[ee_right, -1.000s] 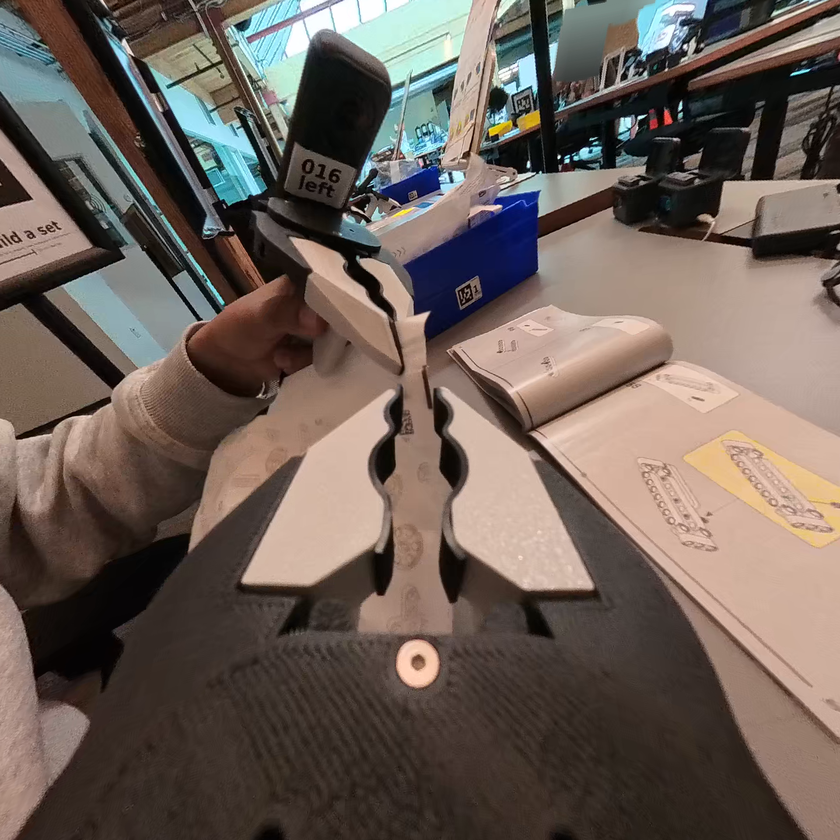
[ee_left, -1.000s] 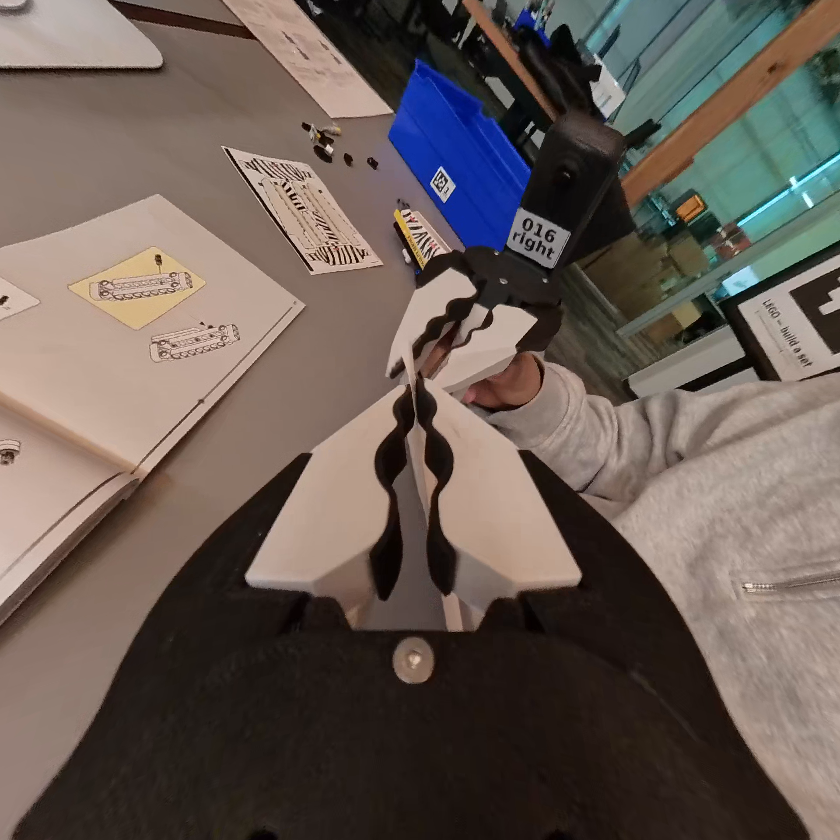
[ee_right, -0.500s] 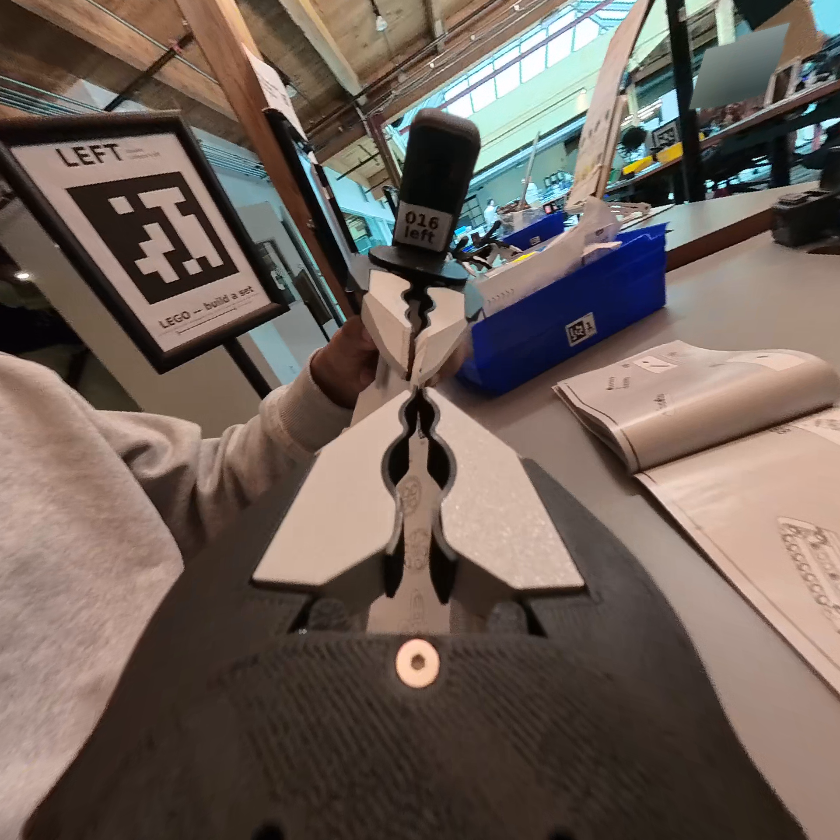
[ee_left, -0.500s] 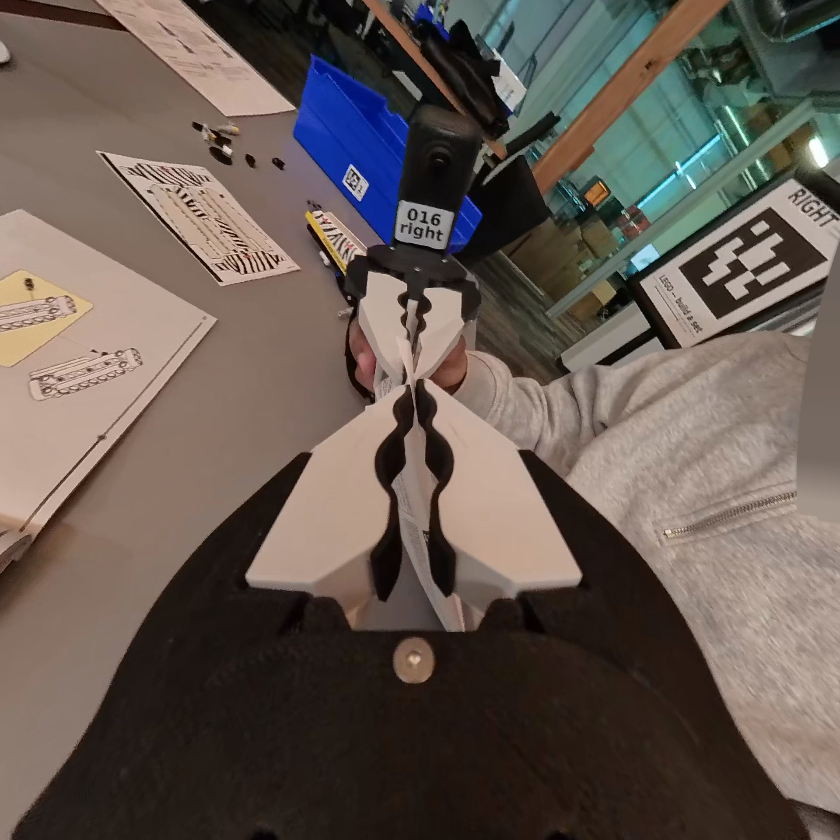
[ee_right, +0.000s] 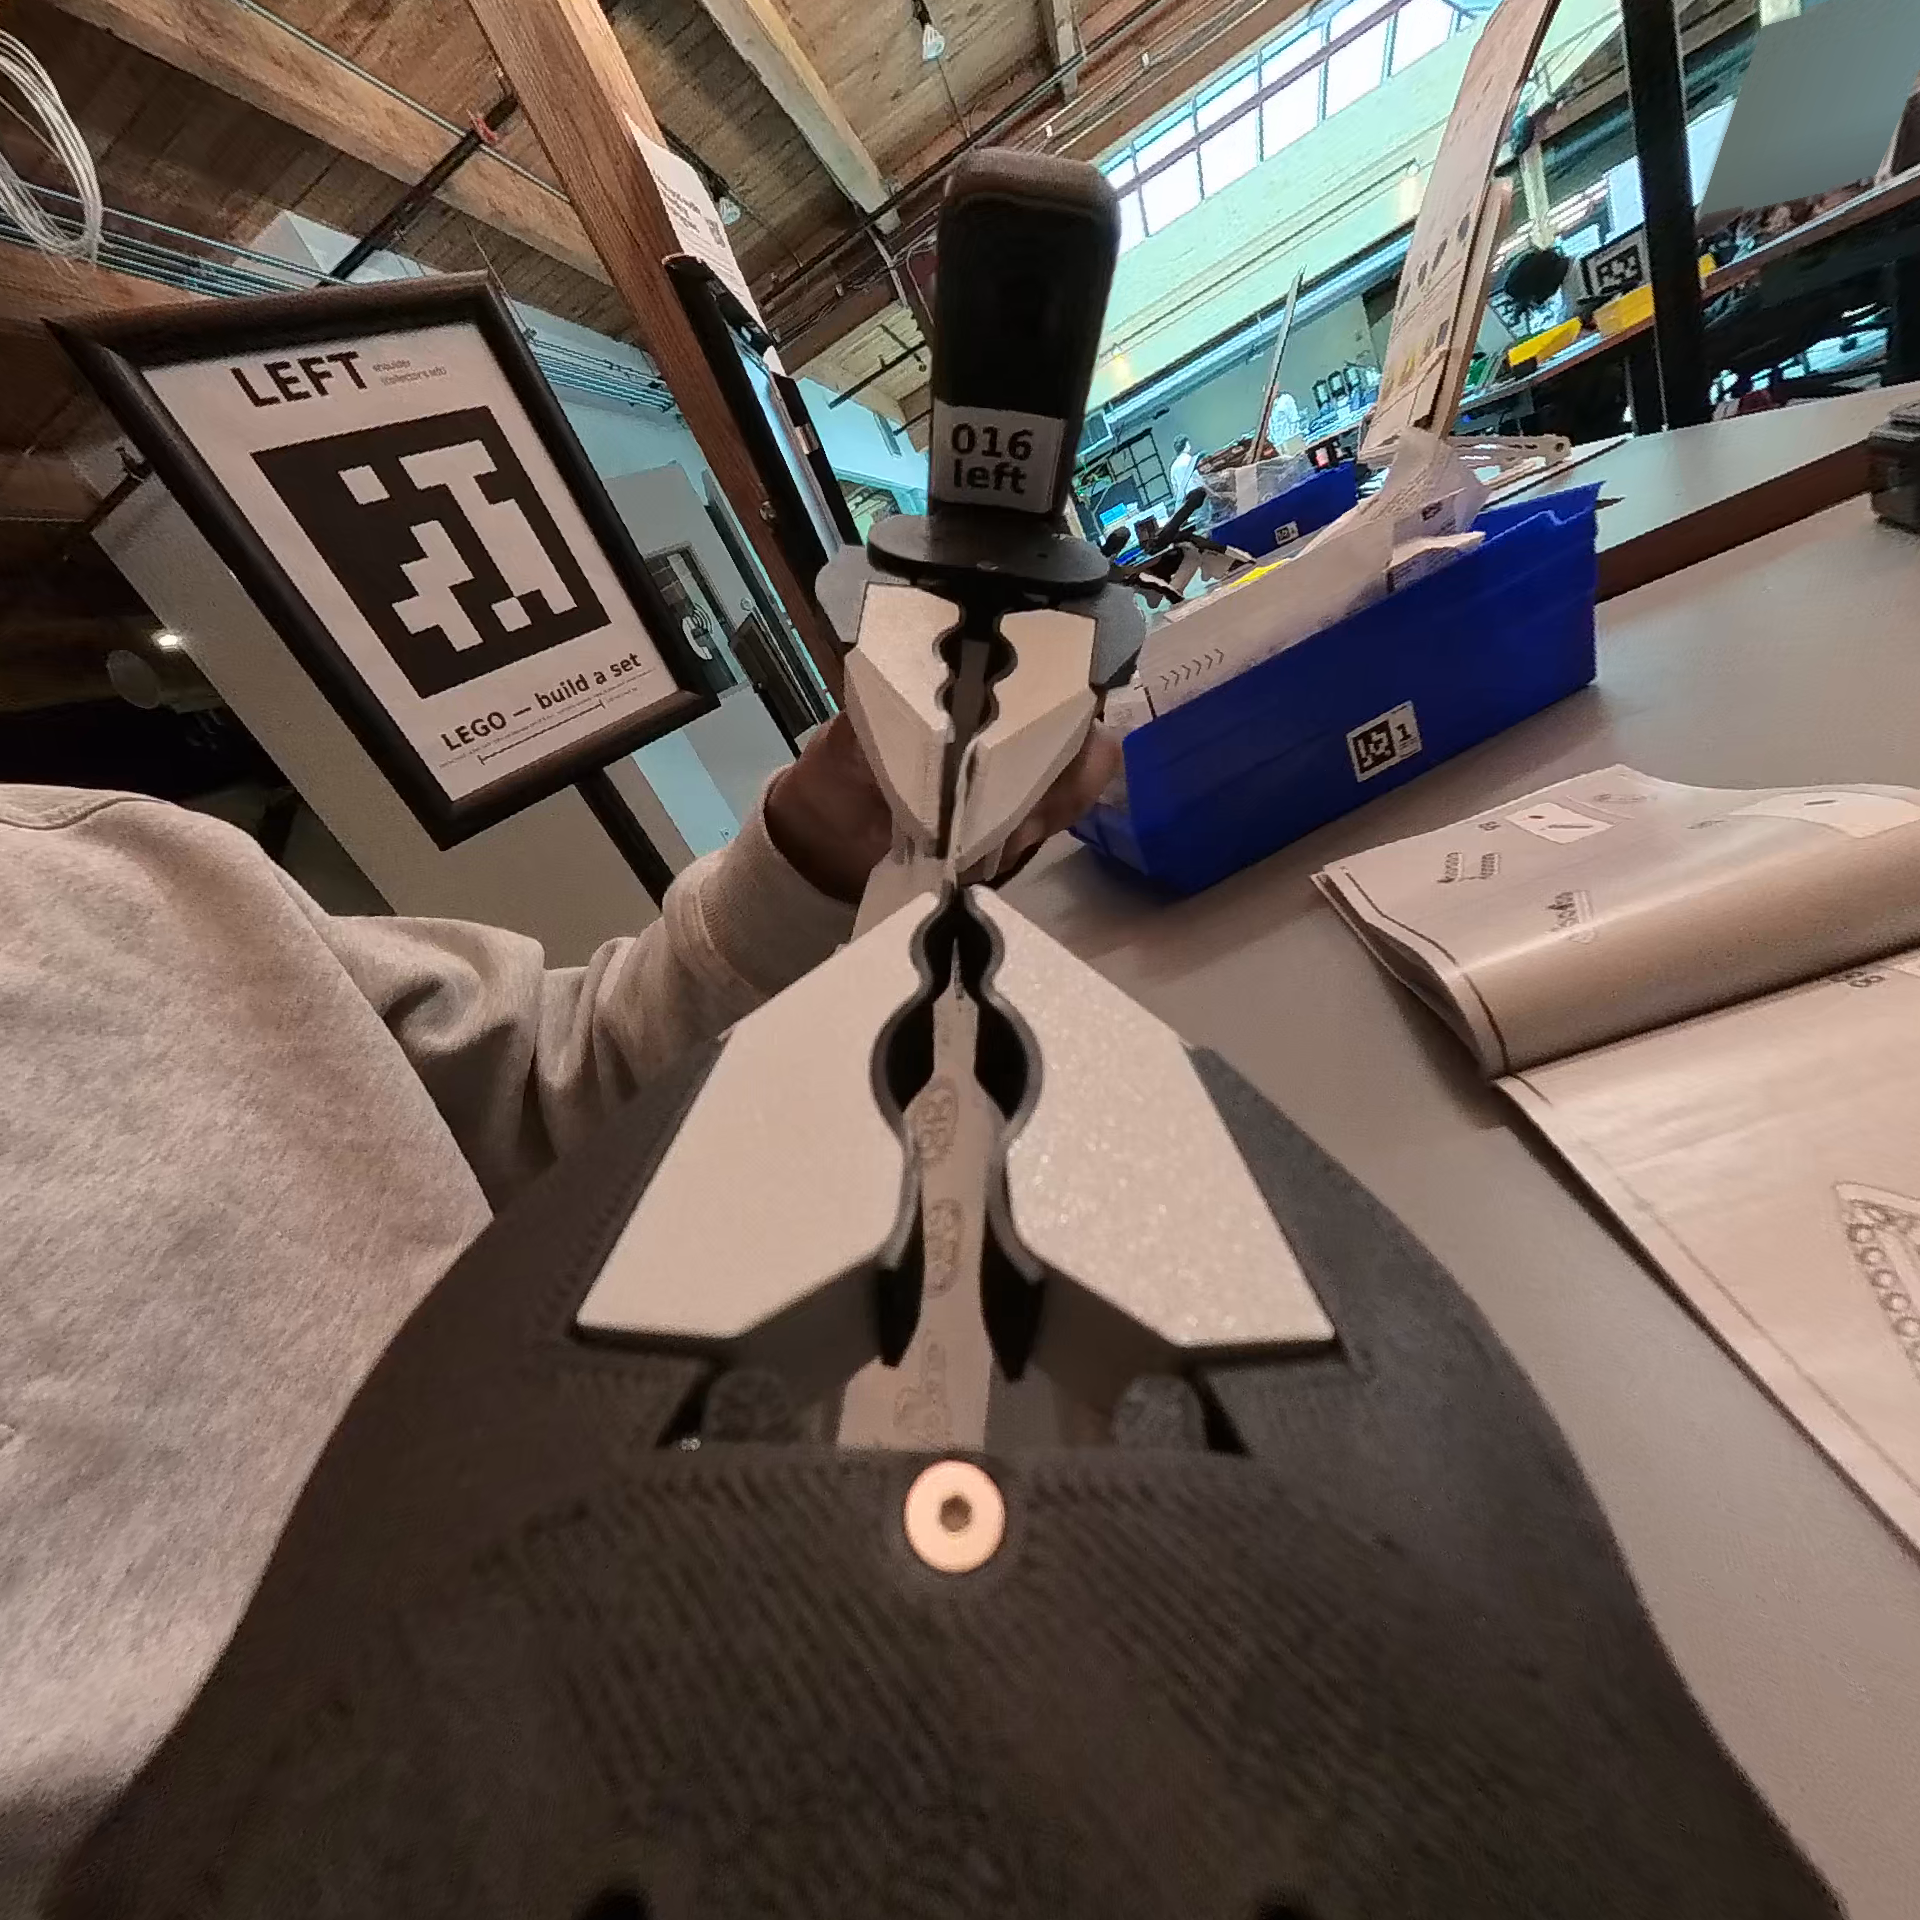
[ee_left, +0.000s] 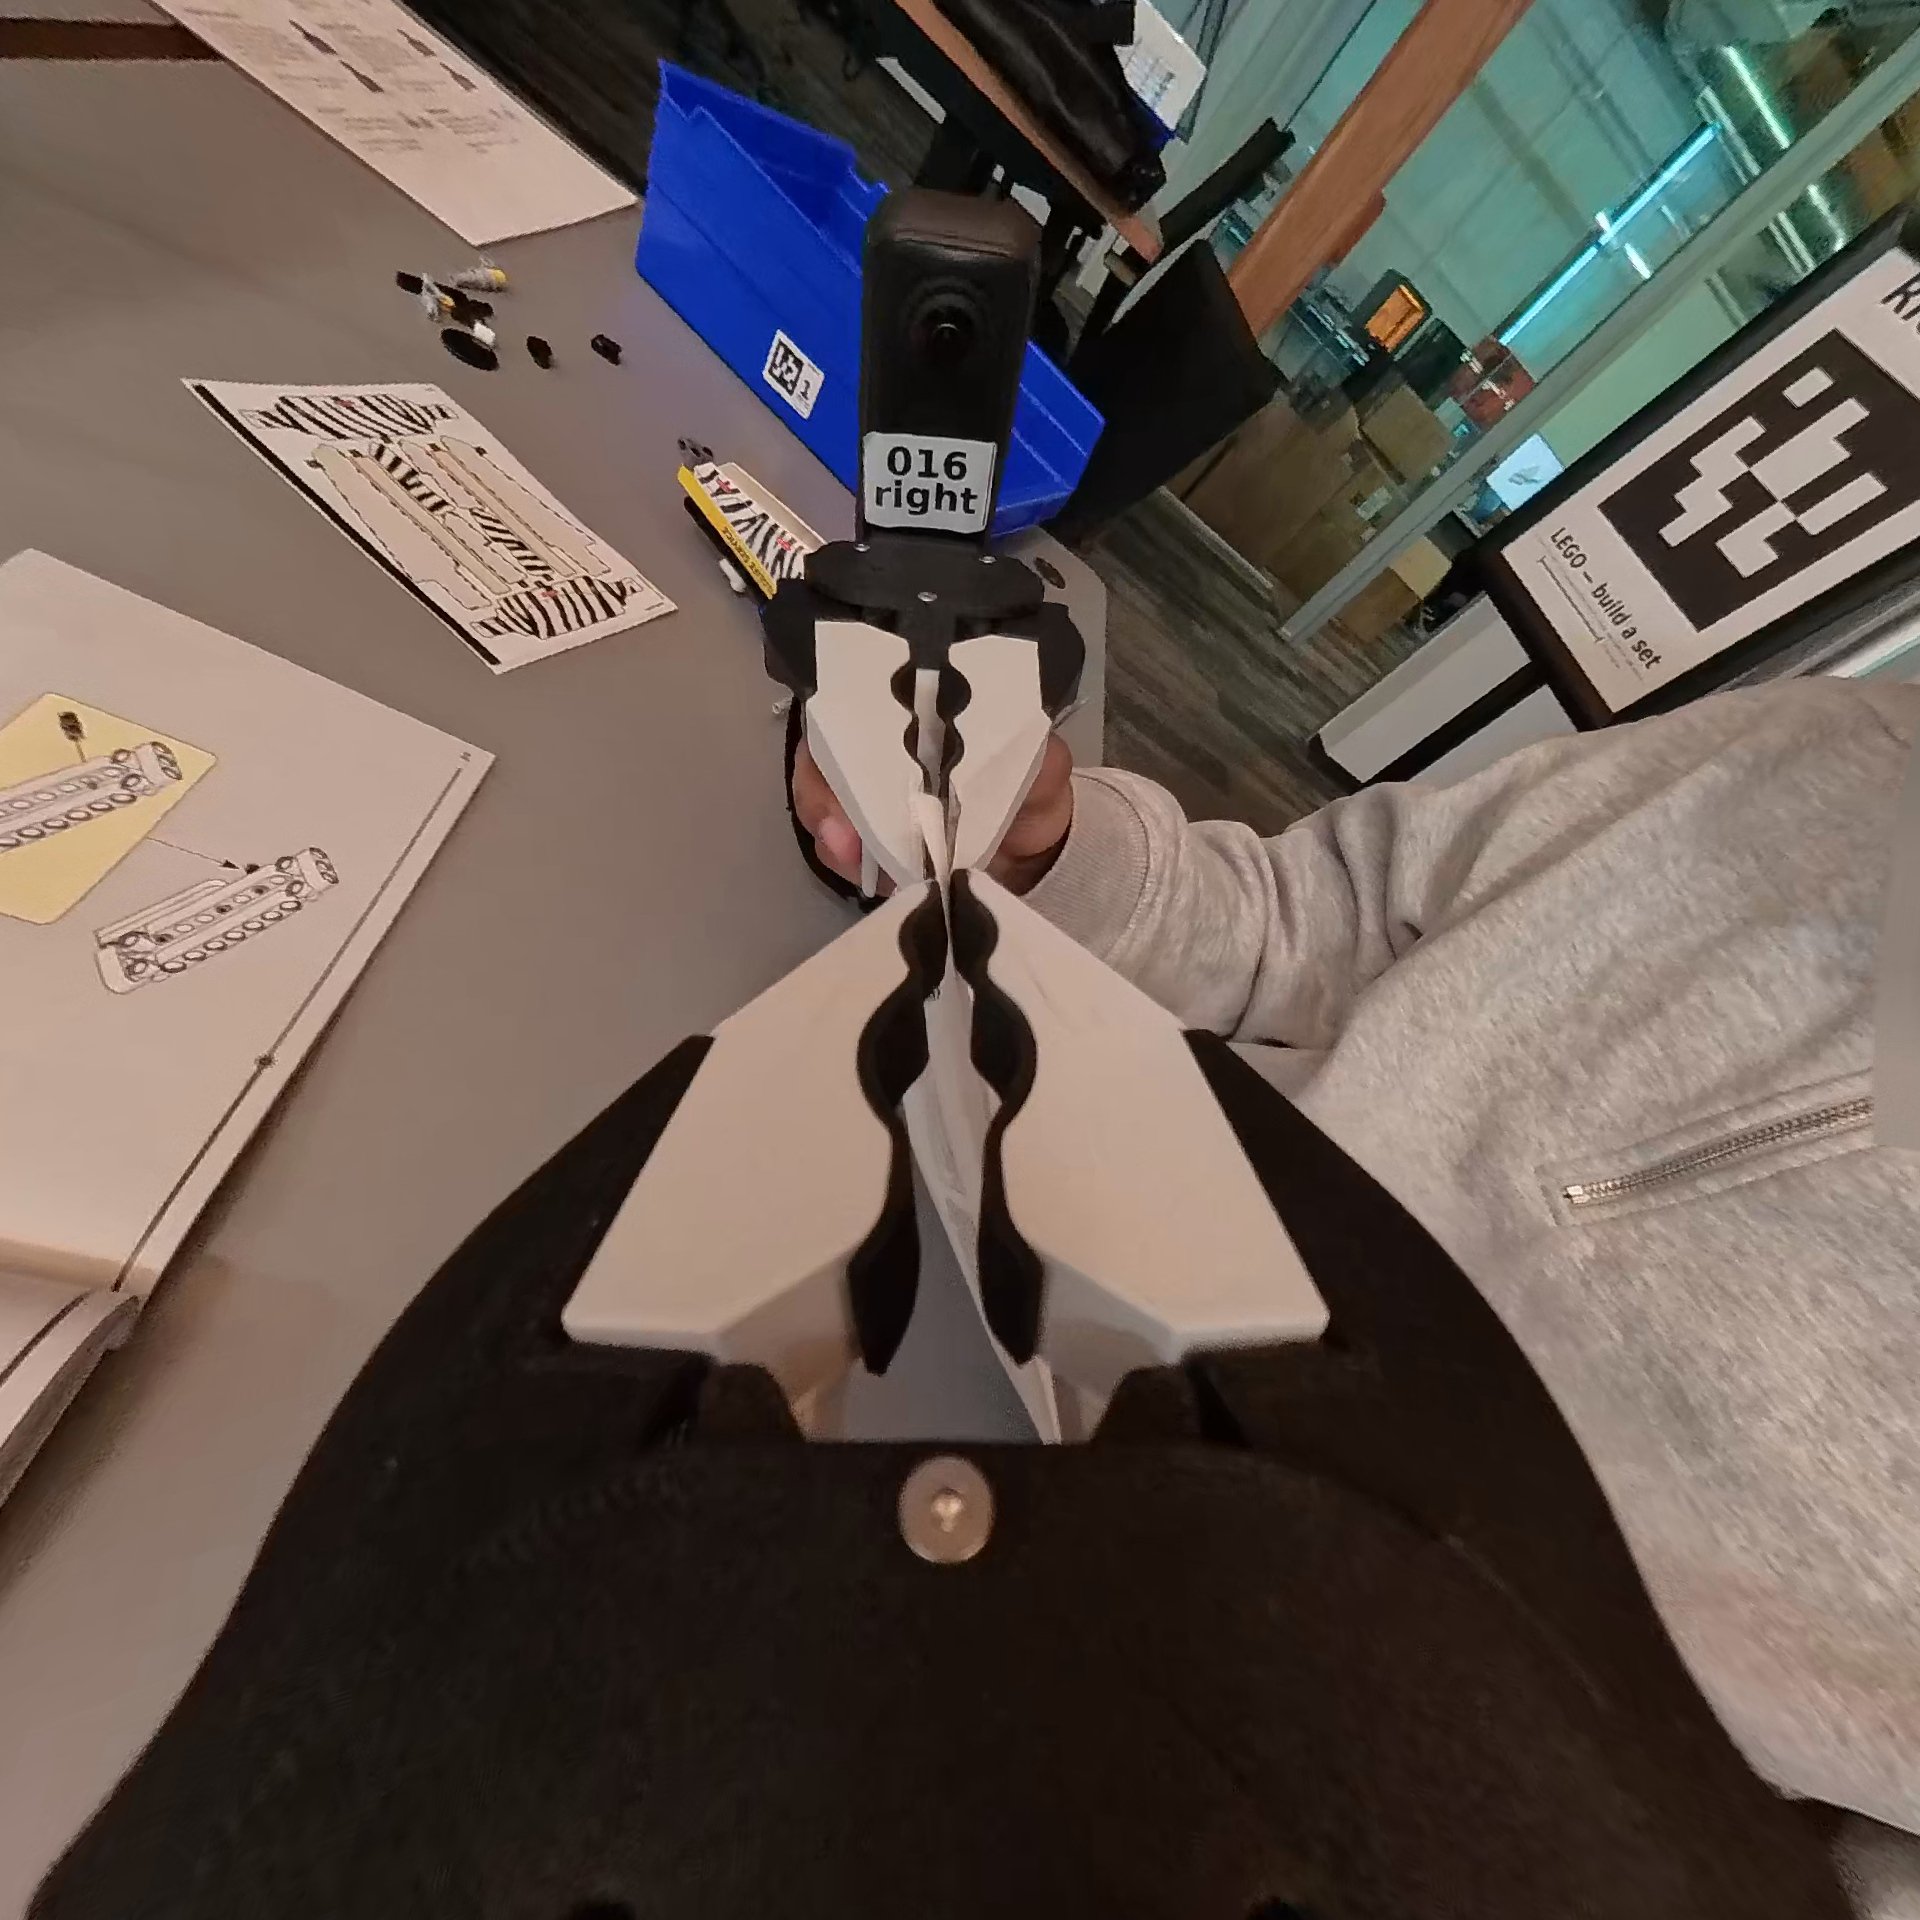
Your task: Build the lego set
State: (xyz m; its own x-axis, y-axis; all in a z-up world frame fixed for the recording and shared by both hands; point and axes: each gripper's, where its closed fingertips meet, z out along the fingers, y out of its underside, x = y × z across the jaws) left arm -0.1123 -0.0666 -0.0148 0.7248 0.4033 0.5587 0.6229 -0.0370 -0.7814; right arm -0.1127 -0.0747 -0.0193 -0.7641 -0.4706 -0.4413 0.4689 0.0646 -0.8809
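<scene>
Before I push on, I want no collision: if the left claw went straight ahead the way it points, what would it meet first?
Almost at once the right claw: both are shut on one paper bag held above the table, tips nearly touching, facing each other. Depth is unclear, but nothing lies between.

We see bare grey tabletop (ee_left: 582, 831) between open white instruction booklet (ee_left: 208, 831) and blue plastic bin (ee_left: 748, 270), striped sticker sheet (ee_left: 436, 520) and small loose black parts (ee_left: 488, 332) lying in that lane
</scene>
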